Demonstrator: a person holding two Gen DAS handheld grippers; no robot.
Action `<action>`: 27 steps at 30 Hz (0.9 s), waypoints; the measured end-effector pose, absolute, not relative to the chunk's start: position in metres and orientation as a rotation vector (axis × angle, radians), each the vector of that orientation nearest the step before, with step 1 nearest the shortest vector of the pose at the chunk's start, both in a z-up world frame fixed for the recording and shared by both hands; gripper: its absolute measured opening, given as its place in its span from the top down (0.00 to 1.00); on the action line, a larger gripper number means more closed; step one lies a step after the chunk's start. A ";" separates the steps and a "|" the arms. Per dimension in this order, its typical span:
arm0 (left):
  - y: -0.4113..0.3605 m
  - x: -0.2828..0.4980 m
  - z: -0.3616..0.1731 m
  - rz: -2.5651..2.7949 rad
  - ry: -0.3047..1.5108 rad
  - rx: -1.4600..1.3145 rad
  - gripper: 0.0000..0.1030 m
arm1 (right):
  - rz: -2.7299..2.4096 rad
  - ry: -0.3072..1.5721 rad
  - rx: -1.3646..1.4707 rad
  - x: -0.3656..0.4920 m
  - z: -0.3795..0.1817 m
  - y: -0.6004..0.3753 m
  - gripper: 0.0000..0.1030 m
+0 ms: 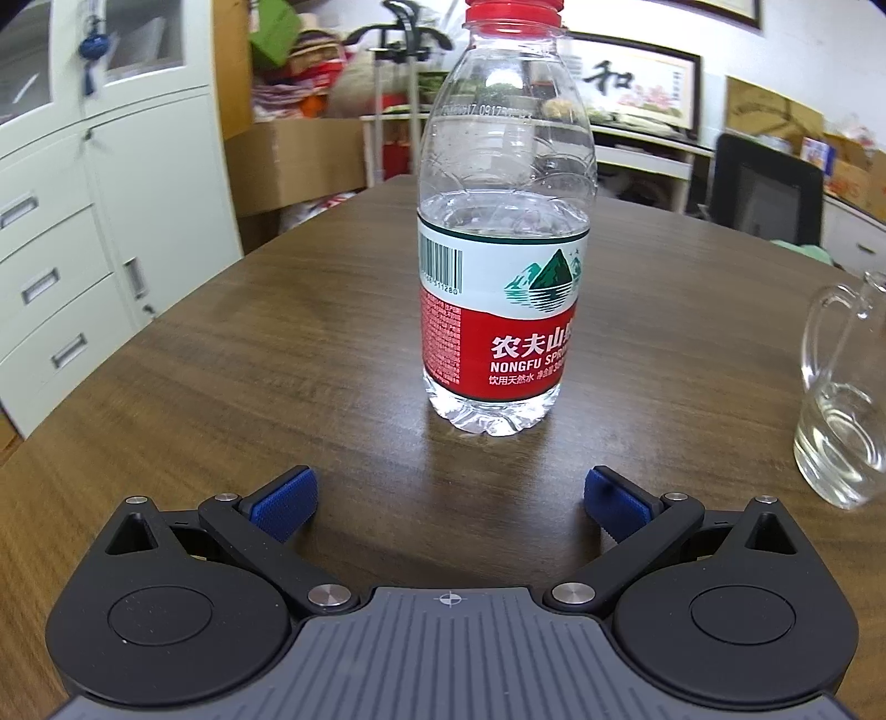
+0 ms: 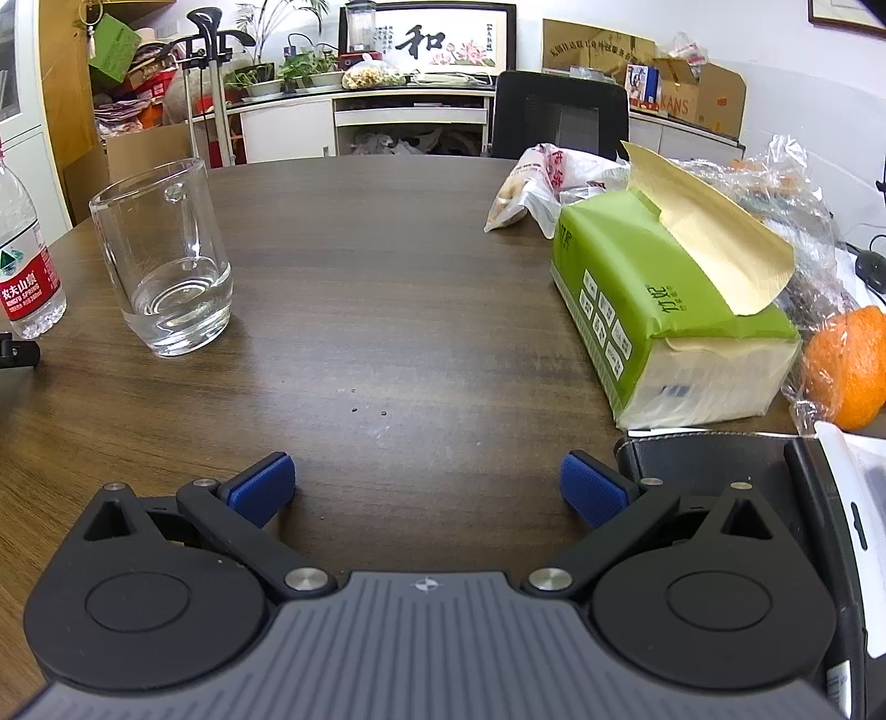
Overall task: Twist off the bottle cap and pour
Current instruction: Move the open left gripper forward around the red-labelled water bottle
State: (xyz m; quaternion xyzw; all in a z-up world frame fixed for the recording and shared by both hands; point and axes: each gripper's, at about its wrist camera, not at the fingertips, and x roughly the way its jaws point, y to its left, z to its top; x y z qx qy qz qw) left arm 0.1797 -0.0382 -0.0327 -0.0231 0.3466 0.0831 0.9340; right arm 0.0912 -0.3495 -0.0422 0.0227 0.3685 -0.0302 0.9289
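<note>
Directly ahead of the spread jaws of the left gripper [image 1: 451, 501], a water bottle [image 1: 501, 266] stands upright on the wooden table [image 1: 221, 360], red cap [image 1: 512, 12] on, partly filled, untouched by either blue pad. Off to the right of those jaws stands a glass mug [image 1: 844, 399] holding a little water. The right gripper [image 2: 426, 484], jaws likewise released and empty, faces bare tabletop; a green tissue pack [image 2: 664, 310] lies ahead-right of it
</note>
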 end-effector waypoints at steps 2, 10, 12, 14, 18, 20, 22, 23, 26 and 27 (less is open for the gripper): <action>-0.040 0.180 -0.032 0.188 0.709 -0.054 0.00 | -0.066 0.754 0.046 0.091 -0.043 -0.348 0.00; -0.039 0.184 -0.031 0.182 0.709 -0.050 0.00 | -0.058 0.766 0.043 0.092 -0.042 -0.349 0.00; -0.033 0.187 -0.031 0.113 0.710 -0.024 0.00 | -0.059 0.764 0.044 0.092 -0.042 -0.349 0.00; -0.027 0.189 -0.031 0.043 0.710 0.002 0.00 | -0.062 0.761 0.045 0.090 -0.042 -0.348 0.00; -0.015 0.188 -0.032 -0.055 0.709 0.035 0.00 | -0.056 0.757 0.043 0.088 -0.043 -0.348 0.00; -0.008 0.187 -0.031 -0.104 0.708 0.054 0.00 | -0.053 0.758 0.046 0.086 -0.042 -0.349 0.00; -0.004 0.186 -0.031 -0.127 0.708 0.064 0.00 | -0.056 0.757 0.053 0.085 -0.042 -0.350 0.00; -0.003 0.185 -0.031 -0.136 0.708 0.068 0.00 | -0.059 0.758 0.051 0.084 -0.042 -0.349 0.00; -0.004 0.182 -0.032 -0.135 0.712 0.076 0.00 | -0.067 0.758 0.047 0.083 -0.042 -0.347 0.00; -0.002 0.182 -0.031 -0.136 0.716 0.074 0.00 | -0.065 0.758 0.047 0.082 -0.042 -0.346 0.00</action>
